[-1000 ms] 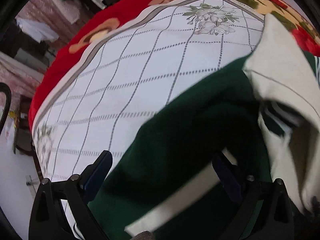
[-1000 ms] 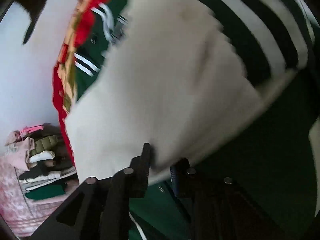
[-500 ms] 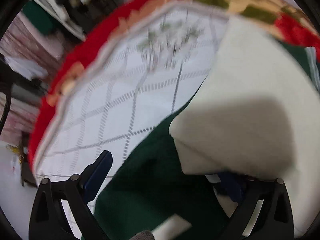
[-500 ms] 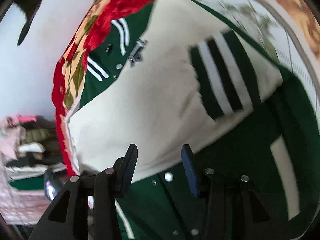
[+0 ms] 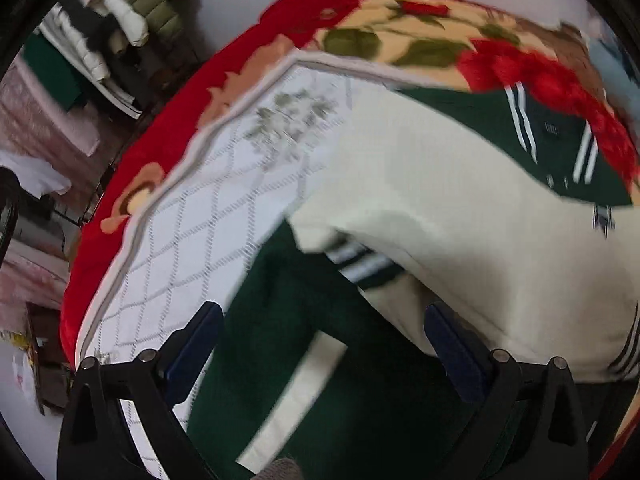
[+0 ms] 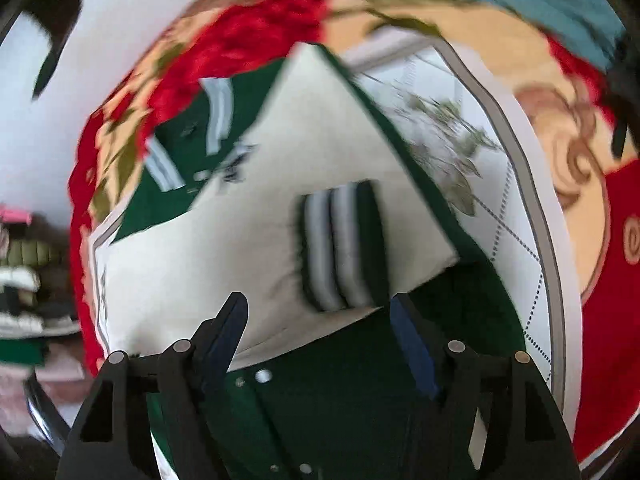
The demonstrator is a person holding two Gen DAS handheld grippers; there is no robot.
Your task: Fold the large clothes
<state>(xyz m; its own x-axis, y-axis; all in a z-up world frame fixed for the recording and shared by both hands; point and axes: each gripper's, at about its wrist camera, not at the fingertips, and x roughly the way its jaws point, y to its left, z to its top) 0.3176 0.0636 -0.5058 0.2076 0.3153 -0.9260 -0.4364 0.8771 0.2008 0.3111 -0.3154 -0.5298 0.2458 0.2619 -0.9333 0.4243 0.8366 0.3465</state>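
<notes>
one green-and-cream varsity jacket (image 6: 256,240) flat on bed (image 5: 224,216) | below both tongs, untouched | left tongs (image 5: 320,344) wide | right tongs (image 6: 316,332) just opening, empty

No writing can be read: the small label inside the collar of the green jacket (image 5: 552,128), at about two o'clock in the left wrist view, and the dark emblem (image 6: 236,164) on its cream sleeve are both too blurred.

A white quilted bedspread (image 5: 208,216) with a grey diamond grid covers the middle left, edged by a red floral blanket (image 5: 132,168). Stacked clothing (image 5: 100,32) fills the upper left corner.
</notes>
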